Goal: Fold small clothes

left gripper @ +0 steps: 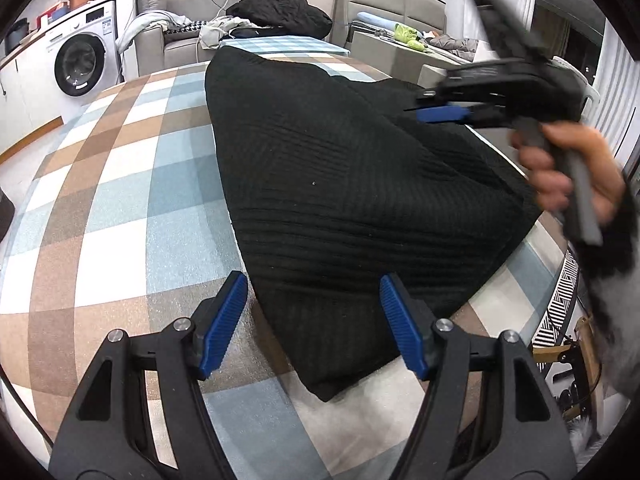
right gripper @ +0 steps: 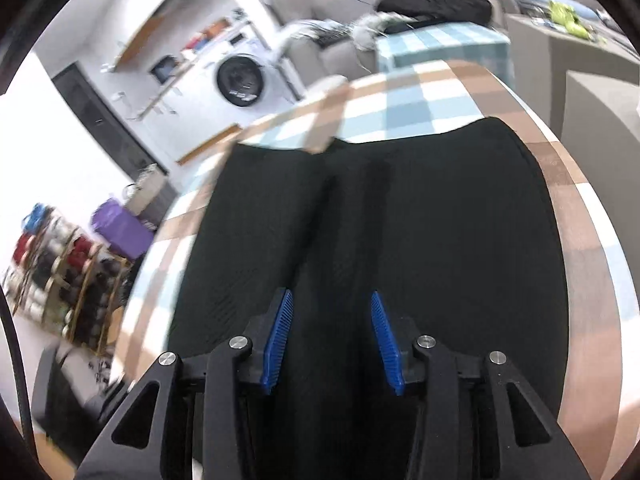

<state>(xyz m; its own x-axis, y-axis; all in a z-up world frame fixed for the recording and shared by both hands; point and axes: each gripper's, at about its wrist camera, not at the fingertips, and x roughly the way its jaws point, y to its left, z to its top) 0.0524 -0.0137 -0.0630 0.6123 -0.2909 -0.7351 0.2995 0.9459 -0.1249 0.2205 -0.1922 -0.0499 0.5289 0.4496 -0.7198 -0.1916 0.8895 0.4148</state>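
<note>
A black ribbed knit garment [left gripper: 340, 184] lies folded on the checked tablecloth [left gripper: 120, 200], narrowing toward me in the left wrist view. My left gripper [left gripper: 314, 286] stands open just above its near corner, with the blue pads on either side of the cloth edge and not pressing it. My right gripper [left gripper: 436, 114], held by a hand [left gripper: 560, 176], hovers blurred over the garment's far right side. In the right wrist view the right gripper [right gripper: 331, 300] is open over the black garment [right gripper: 440, 220], with a gap between its pads and no cloth pinched.
The table's rounded edge [right gripper: 588, 260] runs close to the garment on the right. Behind the table are a sofa [left gripper: 160, 36] with a black bundle [left gripper: 280, 10], a washing machine [left gripper: 82, 60] and a shelf of yarn [right gripper: 60, 272] on the floor.
</note>
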